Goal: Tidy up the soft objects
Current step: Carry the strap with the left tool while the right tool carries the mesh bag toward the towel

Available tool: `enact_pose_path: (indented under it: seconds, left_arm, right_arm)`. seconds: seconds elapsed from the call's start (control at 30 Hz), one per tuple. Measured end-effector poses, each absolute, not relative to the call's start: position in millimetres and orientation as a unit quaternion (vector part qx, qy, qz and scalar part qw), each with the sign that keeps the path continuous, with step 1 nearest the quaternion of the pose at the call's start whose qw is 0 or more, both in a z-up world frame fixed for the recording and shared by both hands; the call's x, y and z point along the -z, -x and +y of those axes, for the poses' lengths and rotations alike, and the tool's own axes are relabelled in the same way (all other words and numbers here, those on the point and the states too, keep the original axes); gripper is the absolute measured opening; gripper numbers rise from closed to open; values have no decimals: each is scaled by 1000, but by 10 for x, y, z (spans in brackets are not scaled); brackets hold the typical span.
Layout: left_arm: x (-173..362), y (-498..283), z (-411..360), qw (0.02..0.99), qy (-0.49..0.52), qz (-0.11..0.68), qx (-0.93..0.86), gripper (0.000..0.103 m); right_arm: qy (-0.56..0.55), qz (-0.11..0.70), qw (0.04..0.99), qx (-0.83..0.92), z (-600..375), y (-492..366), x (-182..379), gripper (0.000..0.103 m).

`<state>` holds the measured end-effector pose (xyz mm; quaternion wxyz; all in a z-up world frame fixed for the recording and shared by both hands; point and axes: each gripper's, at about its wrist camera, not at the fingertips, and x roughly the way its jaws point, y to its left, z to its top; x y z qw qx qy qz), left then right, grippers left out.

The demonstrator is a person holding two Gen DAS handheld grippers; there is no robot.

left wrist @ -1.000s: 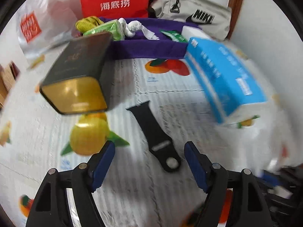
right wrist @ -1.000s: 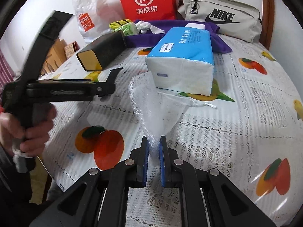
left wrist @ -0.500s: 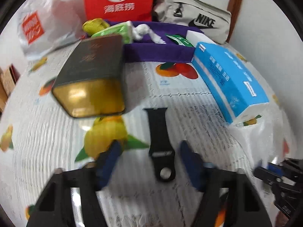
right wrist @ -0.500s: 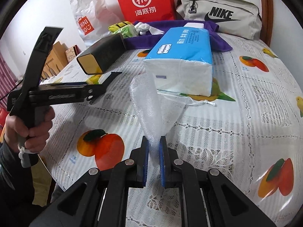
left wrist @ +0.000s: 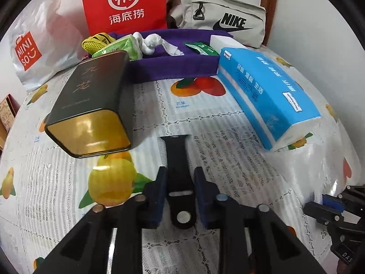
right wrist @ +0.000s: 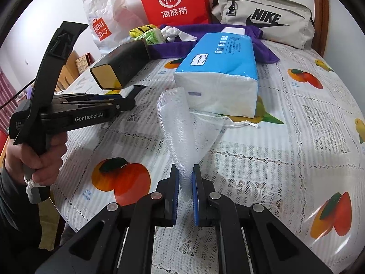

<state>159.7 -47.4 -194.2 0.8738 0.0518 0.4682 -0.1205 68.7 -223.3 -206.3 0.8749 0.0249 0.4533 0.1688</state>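
The left gripper (left wrist: 180, 191) jaws are closing around the black watch strap (left wrist: 179, 178); its slick silicone could squirt free. The right gripper (right wrist: 184, 194) pinches a mesh bag (right wrist: 182, 132).

left wrist view: looking steeply down and forward from just behind the left gripper (left wrist: 180, 182), close over the fruit-print tablecloth (left wrist: 205, 118), facing the red bag (left wrist: 124, 2) and nike pouch (left wrist: 219, 16) at the far wall. right wrist view: same downward tilt from behind the right gripper (right wrist: 184, 182), set further right, catching the left gripper from the side. shared by both: dark tin (left wrist: 89, 105), blue tissue pack (left wrist: 267, 91), purple tray (left wrist: 173, 66), both bags.
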Motion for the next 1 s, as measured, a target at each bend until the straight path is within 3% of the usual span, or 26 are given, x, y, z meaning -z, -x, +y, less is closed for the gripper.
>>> enact_pose_path:
  seconds: [1.0]
  left_arm:
    - [1268, -1203, 226, 891, 40, 436, 121, 21]
  right_arm:
    - [-12, 402, 899, -173, -2053, -560, 1275, 9]
